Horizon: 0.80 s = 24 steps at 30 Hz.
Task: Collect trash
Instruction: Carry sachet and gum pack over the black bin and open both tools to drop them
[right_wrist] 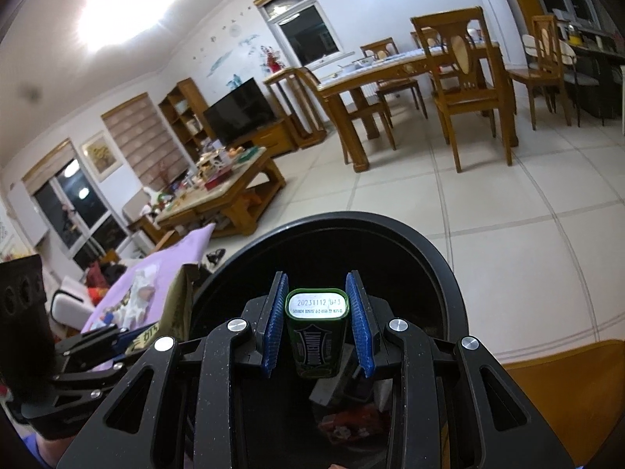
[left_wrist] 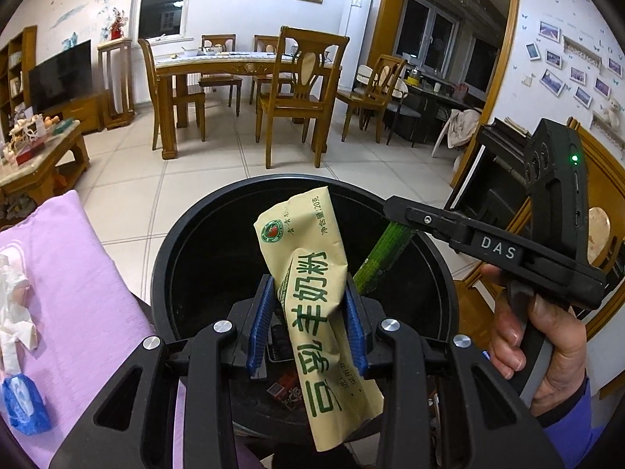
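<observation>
A round black trash bin (left_wrist: pixel 183 242) stands right below both grippers; it also shows in the right wrist view (right_wrist: pixel 441 269). My left gripper (left_wrist: pixel 308 297) is shut on a crumpled beige milk-powder packet (left_wrist: pixel 312 273) with green print, held over the bin's mouth. My right gripper (right_wrist: pixel 317 301) has its blue pads close beside a green mint tin (right_wrist: pixel 316 324), held upright over the bin; I cannot tell if the pads press it. In the left wrist view the right gripper (left_wrist: pixel 394 211) reaches in from the right with the green tin (left_wrist: pixel 384 258) hanging from it. Wrappers lie at the bin's bottom (right_wrist: pixel 343 422).
A purple cloth (left_wrist: pixel 70 273) lies left of the bin with white tissue (left_wrist: pixel 11 305) and a blue wrapper (left_wrist: pixel 23 406) on it. A wooden coffee table (right_wrist: pixel 230 183), a dining table with chairs (left_wrist: pixel 234 74) and tiled floor lie beyond. Wooden furniture (right_wrist: pixel 566 398) stands right of the bin.
</observation>
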Tool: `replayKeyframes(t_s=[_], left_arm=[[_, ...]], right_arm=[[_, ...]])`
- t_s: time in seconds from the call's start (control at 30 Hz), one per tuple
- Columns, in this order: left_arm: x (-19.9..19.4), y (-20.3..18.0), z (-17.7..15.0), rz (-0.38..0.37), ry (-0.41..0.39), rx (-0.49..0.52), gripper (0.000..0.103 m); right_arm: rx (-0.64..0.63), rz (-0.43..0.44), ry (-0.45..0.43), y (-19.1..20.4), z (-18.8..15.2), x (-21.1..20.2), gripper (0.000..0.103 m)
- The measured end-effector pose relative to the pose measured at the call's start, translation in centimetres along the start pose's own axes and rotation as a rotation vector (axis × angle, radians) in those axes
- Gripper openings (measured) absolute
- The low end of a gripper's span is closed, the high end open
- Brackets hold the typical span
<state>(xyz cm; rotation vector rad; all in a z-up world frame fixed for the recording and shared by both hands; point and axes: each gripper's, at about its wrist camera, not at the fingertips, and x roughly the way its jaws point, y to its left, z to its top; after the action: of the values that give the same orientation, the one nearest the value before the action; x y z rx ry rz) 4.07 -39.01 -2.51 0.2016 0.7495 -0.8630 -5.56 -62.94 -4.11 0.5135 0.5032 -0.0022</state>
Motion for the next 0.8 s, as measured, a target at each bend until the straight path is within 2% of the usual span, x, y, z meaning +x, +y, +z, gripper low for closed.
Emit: replayKeyframes(t_s=[0.4, 0.8], left_arm=[[1.1, -1.1, 0.1, 0.002, 0.027, 0.016, 0.035], [1.4, -1.4, 0.5, 0.000, 0.037, 0.020, 0.036]], right_arm=[[0.036, -0.012, 0.012, -1.4, -0.6, 1.0, 0.032], [0.036, -0.023, 0.023, -0.7, -1.3, 1.7, 0.032]])
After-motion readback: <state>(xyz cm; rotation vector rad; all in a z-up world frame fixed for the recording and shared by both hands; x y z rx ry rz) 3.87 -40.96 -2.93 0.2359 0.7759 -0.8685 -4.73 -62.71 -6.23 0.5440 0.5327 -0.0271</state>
